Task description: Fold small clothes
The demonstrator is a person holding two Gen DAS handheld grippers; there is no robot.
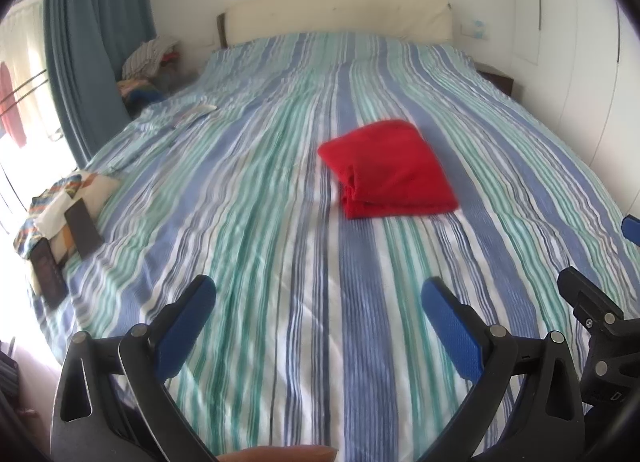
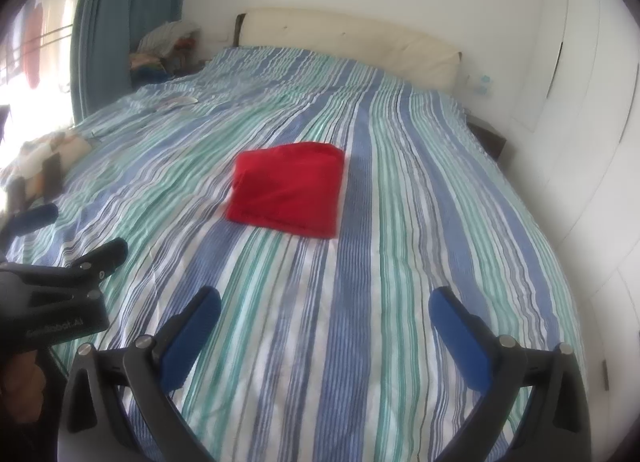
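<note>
Lying folded on the striped bed (image 1: 280, 222), the red garment (image 1: 390, 170) sits ahead of both tools, well apart from them. Left hand-held gripper (image 1: 318, 296) and right hand-held gripper (image 2: 324, 308) hover empty, fingers spread wide. Judged soft, light and limp, the garment is best pinched at its layered front edge, through all the layers.

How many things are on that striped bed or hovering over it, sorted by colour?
Red: 1, the folded red cloth.
Blue-padded: 2, the left gripper and right gripper, both open and empty.
Multicoloured: 1, the patterned pile at the bed's edge.
Total: 4.
</note>
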